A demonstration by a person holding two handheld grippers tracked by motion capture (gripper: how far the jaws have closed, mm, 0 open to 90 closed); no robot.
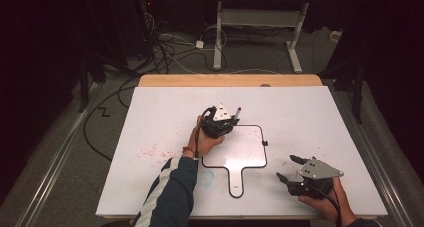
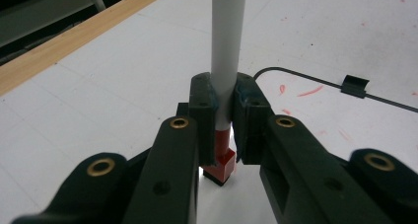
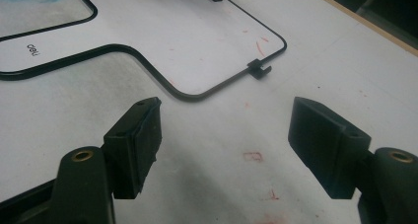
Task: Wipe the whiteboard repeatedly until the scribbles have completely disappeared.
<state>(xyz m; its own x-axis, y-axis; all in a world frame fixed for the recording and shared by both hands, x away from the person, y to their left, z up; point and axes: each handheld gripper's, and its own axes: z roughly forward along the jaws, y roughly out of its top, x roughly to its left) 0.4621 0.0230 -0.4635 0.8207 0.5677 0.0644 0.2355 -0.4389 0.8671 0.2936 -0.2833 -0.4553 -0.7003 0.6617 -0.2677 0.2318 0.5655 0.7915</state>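
Near the middle of the high view, the left gripper [image 1: 235, 120] stands over the upper left corner of a small handled whiteboard [image 1: 240, 147] that lies flat on the white table [image 1: 165, 112]. Its jaws are clamped on a white marker [image 2: 226, 46], held upright; in the left gripper view the red tip [image 2: 220, 170] sits at the bottom centre of the frame, pointing down at the board's surface. A black clip [image 2: 355, 86] sits on the board's thin black rim at the right of that view. At the lower right of the high view, the right gripper [image 1: 287, 168] rests low over the table, just beside the board's right edge, its jaws spread wide with nothing between them. Faint red marks [image 3: 254, 156] dot the table between those jaws in the right gripper view.
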